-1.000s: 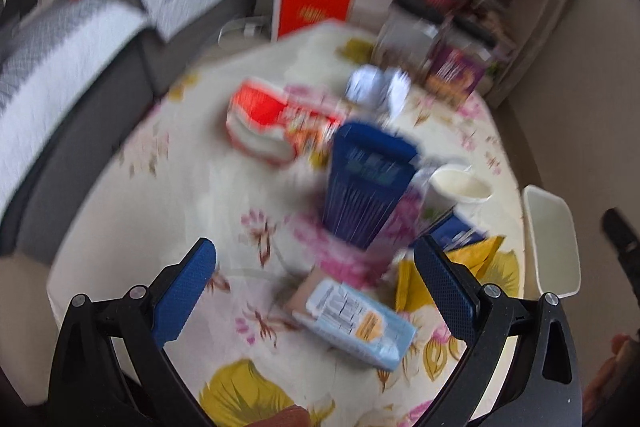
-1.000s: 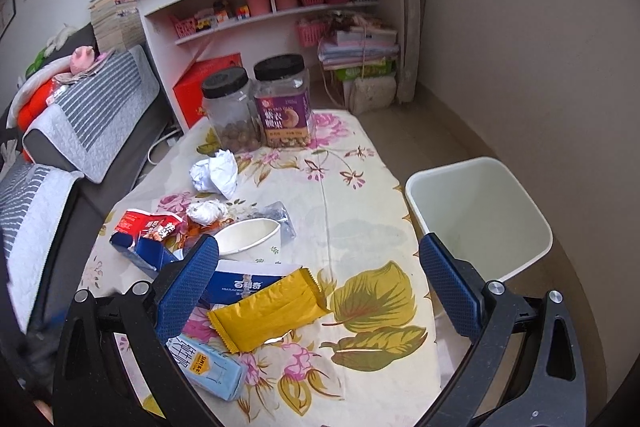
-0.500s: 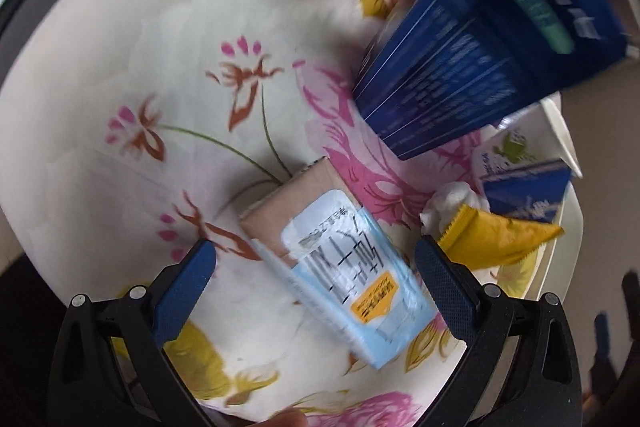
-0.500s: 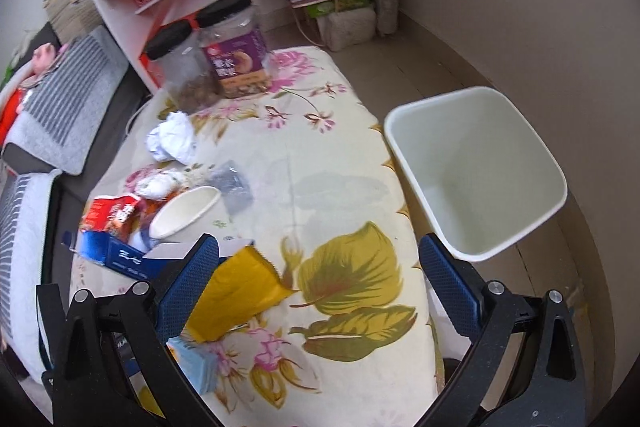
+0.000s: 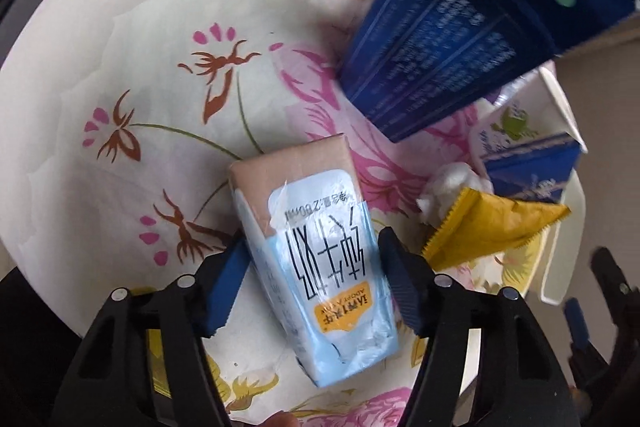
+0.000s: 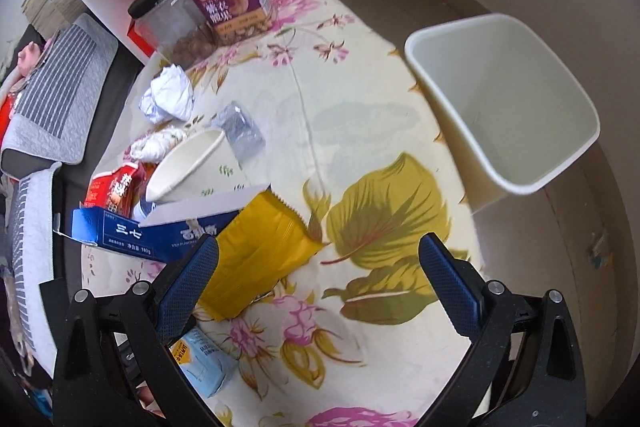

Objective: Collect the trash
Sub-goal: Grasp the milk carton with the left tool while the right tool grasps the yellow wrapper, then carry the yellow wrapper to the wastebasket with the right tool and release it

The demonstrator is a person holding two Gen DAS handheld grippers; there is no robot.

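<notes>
Light blue and tan, the little milk carton (image 5: pixel 316 267) lies flat on the flowery desk (image 5: pixel 120 67), right between the two blue pads of the left claw (image 5: pixel 312 283). The pads sit on each side of the carton, touching it or just about to, so the left claw looks clenched on the milk carton or very nearly so. The carton's long side runs away from the claw, a bit slanted, with the tan end far off and the blue end near the claw. So the pads press across its short way, which looks like a good way to lift it. The left claw is the closer one by far. The right claw (image 6: pixel 320 279) is wide apart and holds nothing; it hangs over the desk above a yellow snack wrapper (image 6: pixel 260 259). Next to the wrapper lie a dark blue box (image 6: pixel 120 233), a white paper cup (image 6: pixel 184 163), a red wrapper (image 6: pixel 114 187) and a ball of crumpled paper (image 6: pixel 168 95). The white trash bin (image 6: pixel 552 171) stands on the floor past the desk's edge, on the right claw's side, and looks empty. The carton probably has to go up and across to that bin.
</notes>
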